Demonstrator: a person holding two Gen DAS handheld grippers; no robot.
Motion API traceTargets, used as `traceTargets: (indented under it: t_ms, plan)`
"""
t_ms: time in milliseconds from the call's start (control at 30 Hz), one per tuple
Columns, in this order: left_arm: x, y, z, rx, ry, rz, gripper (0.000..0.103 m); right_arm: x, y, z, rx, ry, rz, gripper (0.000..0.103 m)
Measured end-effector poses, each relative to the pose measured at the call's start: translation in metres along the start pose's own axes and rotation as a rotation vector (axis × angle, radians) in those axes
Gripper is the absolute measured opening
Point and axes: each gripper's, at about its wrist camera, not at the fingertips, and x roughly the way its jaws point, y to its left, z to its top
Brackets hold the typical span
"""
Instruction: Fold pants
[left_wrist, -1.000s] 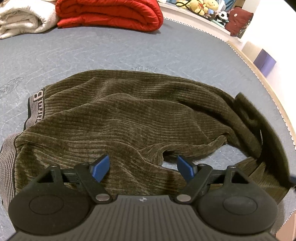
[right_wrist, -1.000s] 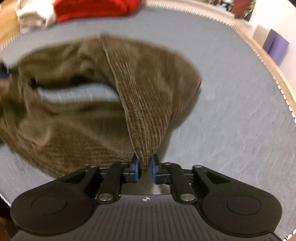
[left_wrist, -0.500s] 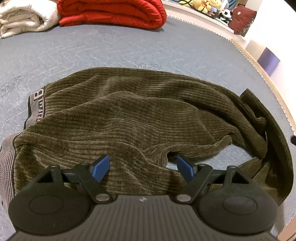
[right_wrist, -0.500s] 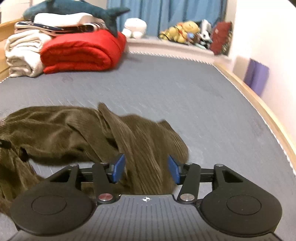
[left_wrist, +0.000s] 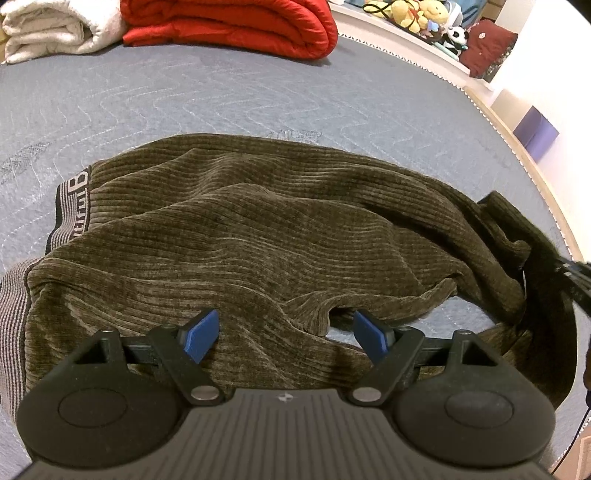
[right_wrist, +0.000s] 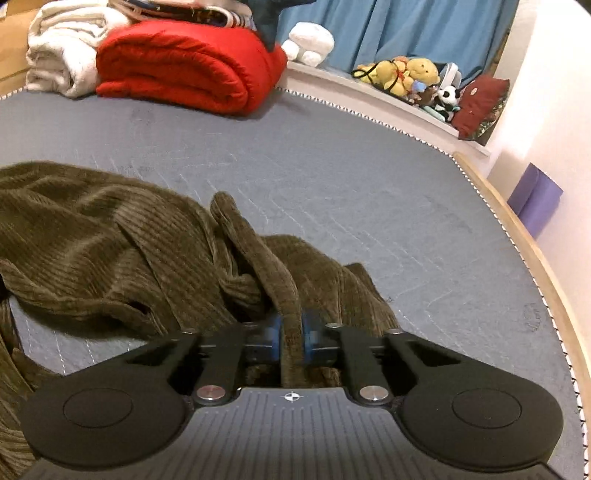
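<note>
Corduroy pants (left_wrist: 258, 236) hide the closing right gripper's (right_wrist: 291, 334) pads; left gripper (left_wrist: 284, 332) gapes empty.

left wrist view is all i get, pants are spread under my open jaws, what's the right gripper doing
Observer: The right gripper is closing on a raised fold of the pants, cloth pinched between its pads.
Operator: which part of the pants
Observer: A narrow ridge at the leg end, standing up from the bunched cloth, away from the waistband you can see.
Operator: anything past it
Observer: Bare grey mattress, then a blue curtain behind the plush toys.
</note>
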Motion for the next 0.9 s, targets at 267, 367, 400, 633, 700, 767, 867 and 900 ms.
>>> traceTargets:
  t_ms: [267, 367, 400, 633, 700, 767, 867, 900]
  plan:
    - [-0.007, 0.005, 0.0, -0.024, -0.01, -0.013, 0.084, -0.072, -0.087, -0.008, 0.339, -0.151, -0.205, 0.007]
    - [-0.011, 0.008, 0.0, -0.042, -0.013, -0.02, 0.084, -0.112, -0.135, -0.038, 0.578, -0.148, -0.344, 0.007]
    - [-0.012, 0.008, 0.0, -0.049, -0.012, -0.023, 0.084, -0.122, -0.15, -0.053, 0.653, -0.131, -0.396, 0.007]
    - [-0.014, 0.004, 0.0, -0.067, 0.006, -0.045, 0.084, -0.105, -0.237, -0.201, 1.175, 0.361, -0.499, 0.013]
    - [-0.013, 0.001, -0.001, -0.059, 0.008, -0.047, 0.084, -0.11, -0.25, -0.223, 1.24, 0.405, -0.588, 0.018]
    - [-0.012, -0.003, -0.002, -0.051, 0.008, -0.046, 0.084, -0.127, -0.26, -0.216, 1.219, 0.322, -0.684, 0.024]
    - [-0.009, -0.004, -0.002, -0.051, 0.011, -0.037, 0.084, -0.145, -0.262, -0.194, 1.186, 0.149, -0.66, 0.038]
    - [-0.008, -0.004, -0.002, -0.053, 0.01, -0.032, 0.084, -0.144, -0.261, -0.188, 1.169, 0.111, -0.602, 0.04]
